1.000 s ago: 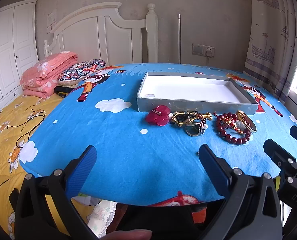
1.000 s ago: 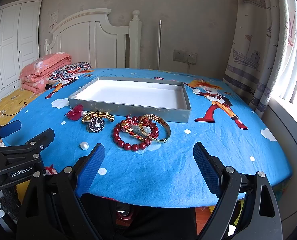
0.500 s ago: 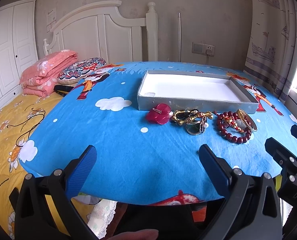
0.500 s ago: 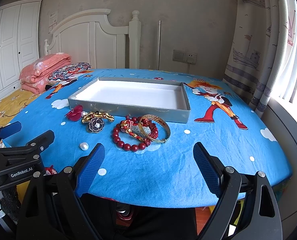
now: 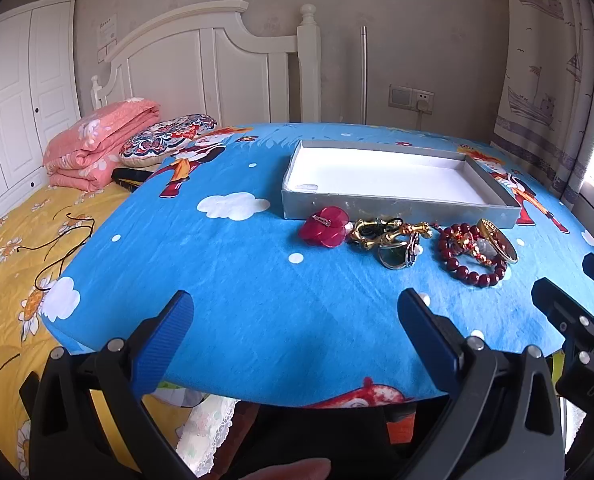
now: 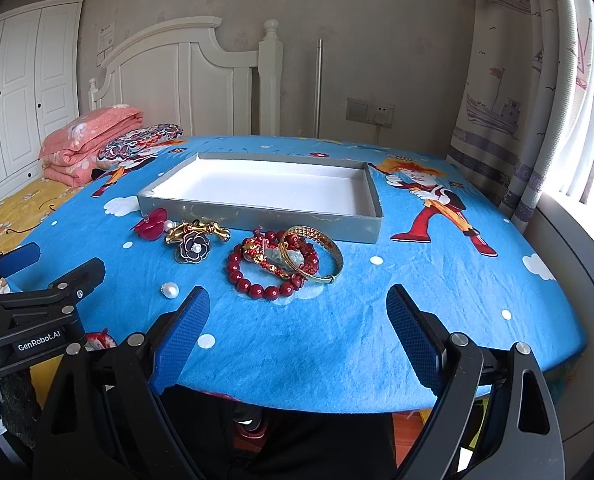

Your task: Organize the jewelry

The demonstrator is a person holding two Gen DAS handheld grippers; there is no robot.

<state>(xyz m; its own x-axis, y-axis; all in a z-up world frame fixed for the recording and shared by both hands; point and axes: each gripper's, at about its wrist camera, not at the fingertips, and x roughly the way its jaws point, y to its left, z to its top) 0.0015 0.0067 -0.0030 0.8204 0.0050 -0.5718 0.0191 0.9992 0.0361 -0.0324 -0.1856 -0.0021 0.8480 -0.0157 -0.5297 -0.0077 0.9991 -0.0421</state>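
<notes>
A shallow grey tray [image 6: 257, 218] with a white bottom lies empty on the blue table; it also shows in the left wrist view [image 5: 397, 210]. In front of it lie a red flower brooch [image 5: 324, 227], a gold and black flower brooch [image 6: 195, 245], a red bead bracelet [image 6: 257, 278], a gold bangle [image 6: 317, 252] and a loose pearl [image 6: 171, 290]. My left gripper [image 5: 297, 332] is open and empty over the table's near edge. My right gripper [image 6: 297, 330] is open and empty just in front of the bead bracelet.
The table wears a blue cartoon cloth [image 6: 437, 292]. A bed with a yellow sheet [image 5: 13, 248], a pink folded quilt [image 5: 97, 144] and a patterned pillow [image 5: 169, 140] stands to the left. Curtains [image 6: 537, 100] hang at the right.
Both views shifted slightly, with the jewelry sitting a little higher in the left wrist view. Both grippers stay open and nothing on the table has moved.
</notes>
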